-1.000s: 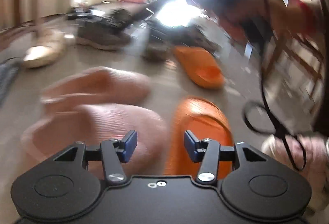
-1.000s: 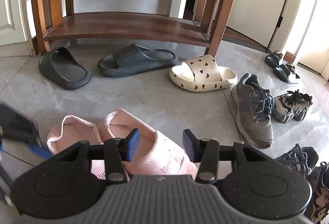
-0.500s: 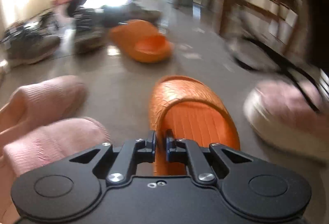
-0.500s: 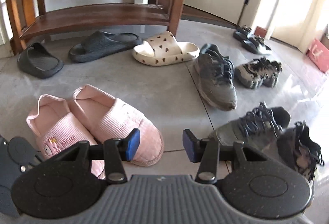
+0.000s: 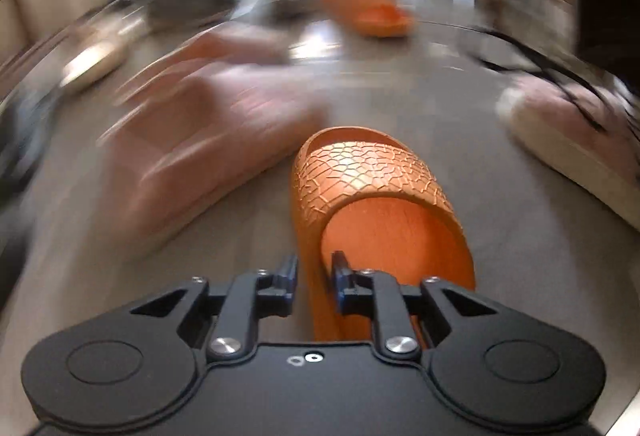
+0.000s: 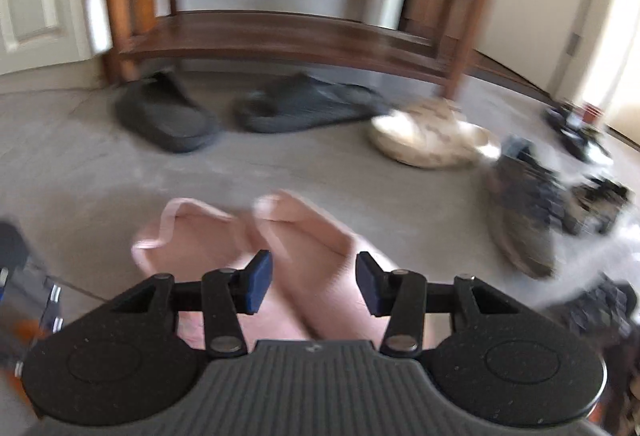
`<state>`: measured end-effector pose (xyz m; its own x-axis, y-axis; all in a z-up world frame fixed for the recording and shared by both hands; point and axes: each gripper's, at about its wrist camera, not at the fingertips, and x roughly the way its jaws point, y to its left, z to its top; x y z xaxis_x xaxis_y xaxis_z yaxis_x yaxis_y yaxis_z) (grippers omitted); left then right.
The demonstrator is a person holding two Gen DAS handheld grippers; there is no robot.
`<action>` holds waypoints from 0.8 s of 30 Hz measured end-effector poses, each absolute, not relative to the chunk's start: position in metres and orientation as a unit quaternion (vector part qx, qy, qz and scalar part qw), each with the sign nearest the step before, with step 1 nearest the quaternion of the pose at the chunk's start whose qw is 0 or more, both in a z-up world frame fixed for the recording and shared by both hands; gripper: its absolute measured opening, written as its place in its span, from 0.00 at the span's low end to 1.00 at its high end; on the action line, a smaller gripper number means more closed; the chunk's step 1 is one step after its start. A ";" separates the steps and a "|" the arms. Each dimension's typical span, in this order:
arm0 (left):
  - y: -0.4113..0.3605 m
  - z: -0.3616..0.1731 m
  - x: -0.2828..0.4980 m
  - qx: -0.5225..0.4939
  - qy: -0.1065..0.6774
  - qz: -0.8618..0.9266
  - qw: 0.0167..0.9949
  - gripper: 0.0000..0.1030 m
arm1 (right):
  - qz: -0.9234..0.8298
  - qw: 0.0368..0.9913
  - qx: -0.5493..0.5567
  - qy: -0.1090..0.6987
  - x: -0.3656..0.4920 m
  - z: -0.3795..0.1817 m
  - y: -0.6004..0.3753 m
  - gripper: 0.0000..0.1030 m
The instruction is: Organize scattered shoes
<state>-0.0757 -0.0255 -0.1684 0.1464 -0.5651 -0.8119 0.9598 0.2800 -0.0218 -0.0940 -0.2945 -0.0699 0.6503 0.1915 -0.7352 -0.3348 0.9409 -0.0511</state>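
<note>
My left gripper is shut on the side wall of an orange slide slipper with a cracked-pattern strap; the slipper stays sharp while the floor around it blurs. Its orange mate lies far off on the floor. A pair of pink fabric slippers lies side by side just under my right gripper, which is open and empty above them. The pink pair also shows blurred in the left wrist view.
A wooden shoe rack stands against the wall. In front of it lie two dark slides, a cream slide with hearts, and grey sneakers to the right. A pink-and-white shoe lies to the right of the orange slipper.
My left gripper closed on the orange slipper and now swings with it across the floor. My right gripper swung back left toward the rack, still open over the pink slippers.
</note>
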 end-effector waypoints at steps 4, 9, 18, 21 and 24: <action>0.017 -0.157 -0.070 0.145 0.435 -0.463 0.759 0.29 | 0.210 0.895 -0.132 0.372 -0.093 -0.076 -0.254 0.49; 0.047 -0.156 -0.077 -0.143 0.500 -0.430 0.739 0.31 | 0.251 0.890 -0.149 0.349 -0.089 -0.082 -0.226 0.49; -0.006 -0.190 -0.071 -0.244 0.504 -0.406 0.723 0.34 | 0.257 0.898 -0.136 0.331 -0.085 -0.073 -0.221 0.50; -0.021 -0.196 -0.068 -0.243 0.508 -0.419 0.712 0.23 | 0.248 0.899 -0.133 0.335 -0.090 -0.072 -0.230 0.50; -0.029 -0.198 -0.075 -0.174 0.510 -0.470 0.699 0.08 | 0.241 0.901 -0.132 0.335 -0.092 -0.071 -0.236 0.51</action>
<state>-0.0750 -0.0286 -0.1975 0.0380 -0.8346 -0.5495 0.4789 0.4979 -0.7230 -0.0921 -0.2358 -0.0713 0.6586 0.3467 -0.6679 -0.5236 0.8486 -0.0758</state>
